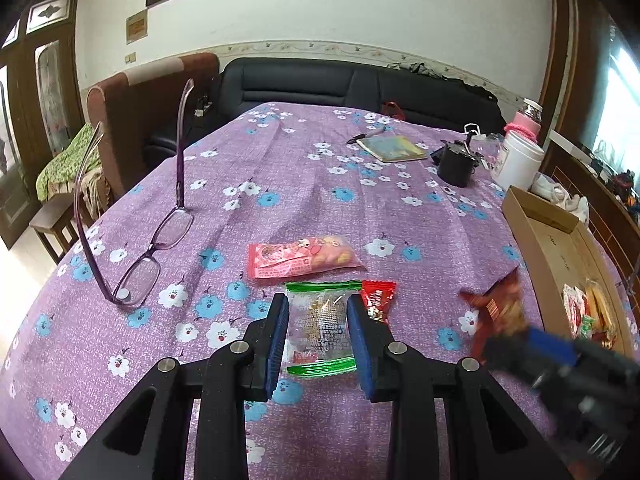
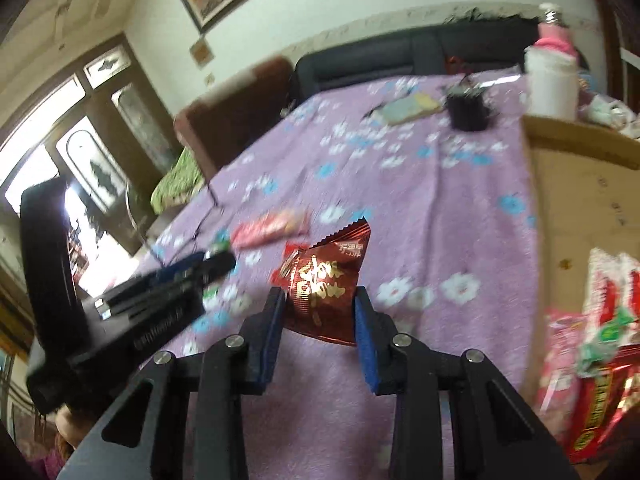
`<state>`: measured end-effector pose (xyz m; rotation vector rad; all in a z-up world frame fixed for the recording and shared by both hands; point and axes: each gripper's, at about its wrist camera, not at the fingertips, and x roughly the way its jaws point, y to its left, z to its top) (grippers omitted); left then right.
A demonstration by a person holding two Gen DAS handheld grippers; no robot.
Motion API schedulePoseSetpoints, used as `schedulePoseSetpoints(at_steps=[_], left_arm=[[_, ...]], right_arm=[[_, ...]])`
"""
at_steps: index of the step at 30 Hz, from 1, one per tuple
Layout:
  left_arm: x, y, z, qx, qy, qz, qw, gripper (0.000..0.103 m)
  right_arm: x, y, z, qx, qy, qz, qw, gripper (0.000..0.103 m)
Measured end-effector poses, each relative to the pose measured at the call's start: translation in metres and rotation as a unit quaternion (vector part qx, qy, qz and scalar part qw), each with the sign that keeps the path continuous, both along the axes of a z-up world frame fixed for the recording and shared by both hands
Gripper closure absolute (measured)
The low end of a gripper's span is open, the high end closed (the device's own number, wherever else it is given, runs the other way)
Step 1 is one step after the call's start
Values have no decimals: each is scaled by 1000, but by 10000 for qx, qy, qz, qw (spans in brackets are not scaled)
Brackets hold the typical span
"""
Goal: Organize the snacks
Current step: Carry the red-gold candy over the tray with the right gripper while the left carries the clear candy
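A purple flowered tablecloth (image 1: 304,184) covers the table and serves as the landmark for everything else. At its right edge sits an open cardboard box (image 1: 536,216), its long axis running away from the camera; several snack packets (image 1: 588,316) lie in its near end, partly cut off by the frame. Toward the cloth's left edge rests a pair of purple-framed glasses (image 1: 148,256), lenses down and arms sticking up.

Near the middle of the cloth lies a pink snack packet (image 1: 304,258), long axis left to right; its print is too small to read. Just in front of it, the left gripper (image 1: 318,336) straddles a clear packet with green sealed ends (image 1: 320,326), whose long axis points away from the camera, along the fingers. The blue pads stand at the packet's two sides, but I cannot tell whether they are pressing it or merely beside it. A small red packet (image 1: 378,298) lies touching that packet's right side, partly hidden by the finger.

The right gripper (image 2: 320,320) is closed on a dark red foil packet (image 2: 326,286), held above the cloth, between the clear packet and the box. Gold characters are printed on it, blurred and unreadable. The packet's crimped end points up and away.
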<state>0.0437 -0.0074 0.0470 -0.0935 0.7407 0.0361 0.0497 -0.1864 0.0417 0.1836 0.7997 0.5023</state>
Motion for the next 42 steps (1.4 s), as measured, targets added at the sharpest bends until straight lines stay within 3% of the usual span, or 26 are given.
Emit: schedulePoseSetpoints(at_steps=[9,15,27,42], left_arm=[[-7,-19,3,433,-255,-182,9986,71],[-9,-27,4,621,-344,-221,9972,71],[-13,-38,3,779,-422,-303,9956,71],[-17,-52,1,975,-526,-386,9931,71]], right_arm=[[-2,-23,18,2,-375,-355,9987,70],[1,-32,19,65,-350,-445,9984,70],[-1,-37,22,-128,-445,-580,9972,70],[9,-72,26,-192,-323,-1153,9926,70]])
